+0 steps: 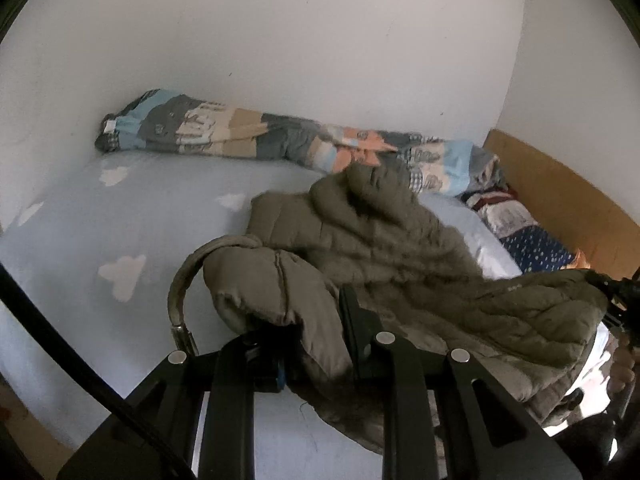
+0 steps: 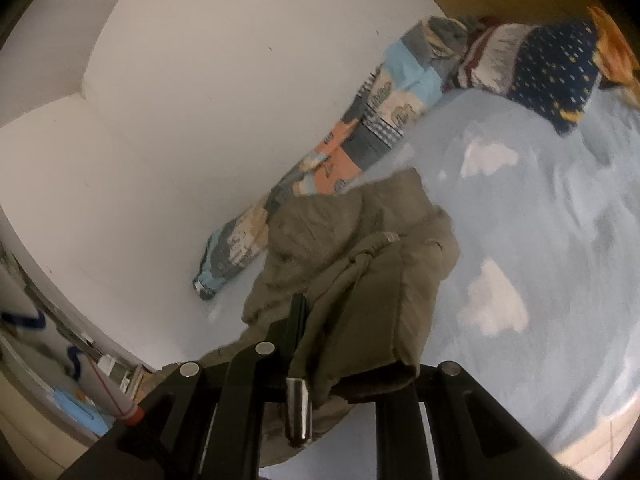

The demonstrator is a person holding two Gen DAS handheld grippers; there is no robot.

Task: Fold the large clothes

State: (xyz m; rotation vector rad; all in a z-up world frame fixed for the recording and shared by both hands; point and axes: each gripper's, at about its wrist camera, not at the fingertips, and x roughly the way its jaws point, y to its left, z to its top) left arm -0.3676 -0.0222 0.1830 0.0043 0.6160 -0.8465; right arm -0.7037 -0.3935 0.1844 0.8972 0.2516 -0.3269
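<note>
An olive quilted puffer jacket [image 1: 400, 252] is held up over a bed with a light blue cloud-print sheet [image 1: 120, 220]. My left gripper [image 1: 316, 332] is shut on a bunched edge of the jacket near its drawstring cord [image 1: 180, 280]. My right gripper [image 2: 332, 340] is shut on another part of the jacket [image 2: 360, 248], its right finger hidden under the cloth. The right gripper also shows at the right edge of the left wrist view [image 1: 616, 292], holding the jacket's far end. A metal cord end [image 2: 298, 412] hangs in front of it.
A rolled patchwork quilt [image 1: 280, 136] lies along the white wall [image 1: 280, 40]. Patterned pillows [image 1: 528, 236] sit by a wooden headboard [image 1: 568, 192]. In the right wrist view, shelves with clutter [image 2: 60, 380] stand at the left beyond the bed [image 2: 560, 240].
</note>
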